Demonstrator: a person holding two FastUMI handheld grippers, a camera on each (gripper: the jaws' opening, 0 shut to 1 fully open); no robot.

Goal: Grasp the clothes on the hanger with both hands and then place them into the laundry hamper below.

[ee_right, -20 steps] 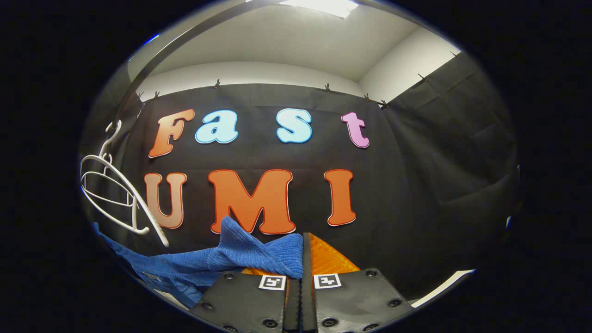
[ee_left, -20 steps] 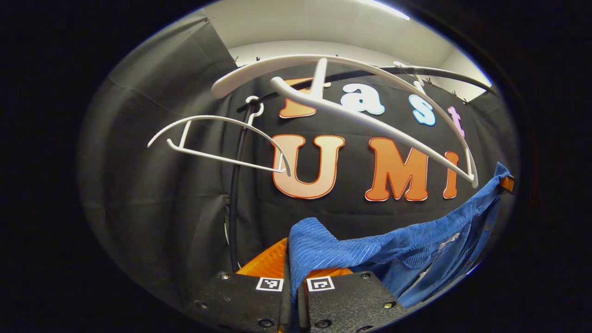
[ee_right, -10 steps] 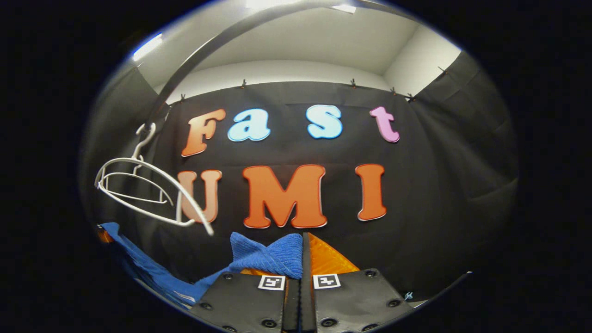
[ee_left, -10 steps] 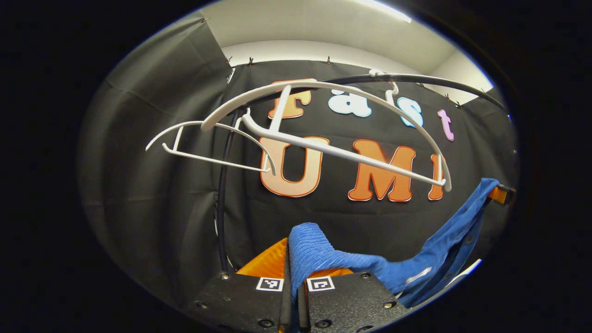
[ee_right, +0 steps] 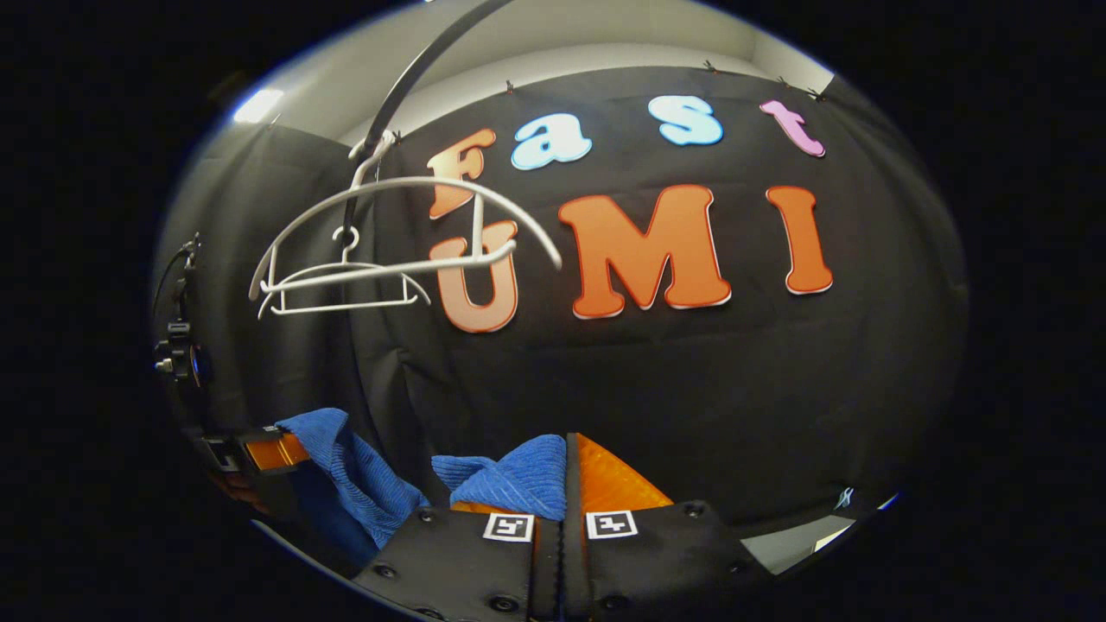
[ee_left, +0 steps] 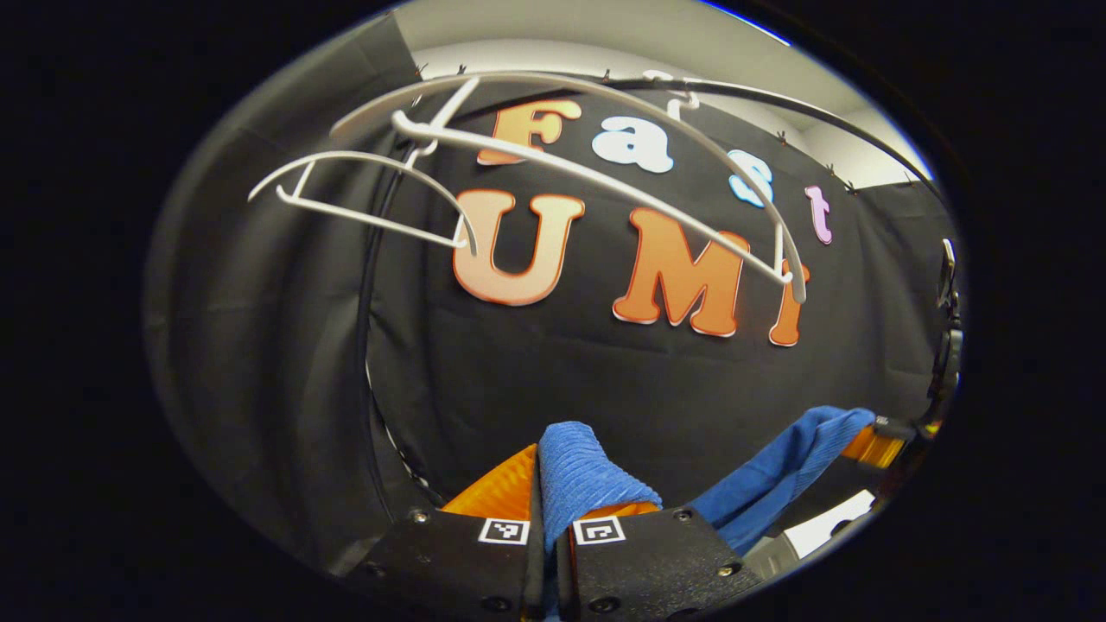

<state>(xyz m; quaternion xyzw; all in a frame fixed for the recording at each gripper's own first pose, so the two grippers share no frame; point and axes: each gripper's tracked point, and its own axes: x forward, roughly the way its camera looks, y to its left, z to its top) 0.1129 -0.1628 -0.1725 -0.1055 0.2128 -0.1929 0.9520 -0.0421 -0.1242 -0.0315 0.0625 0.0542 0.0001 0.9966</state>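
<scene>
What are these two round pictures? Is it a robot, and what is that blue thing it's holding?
It isn't a robot. A person holds a two-finger grabber in each hand, and a little camera rides on each one, looking along its fingers.

One picture comes from the left gripper, the other from the right gripper. Each grabber is pinched shut on a corner of the blue shirt, so the cloth stretches between them. In the left gripper view you can spot the other grabber off at the right edge, holding the far end.

Up above, two bare white hangers hang on a dark rail. The shirt is off them.
</scene>
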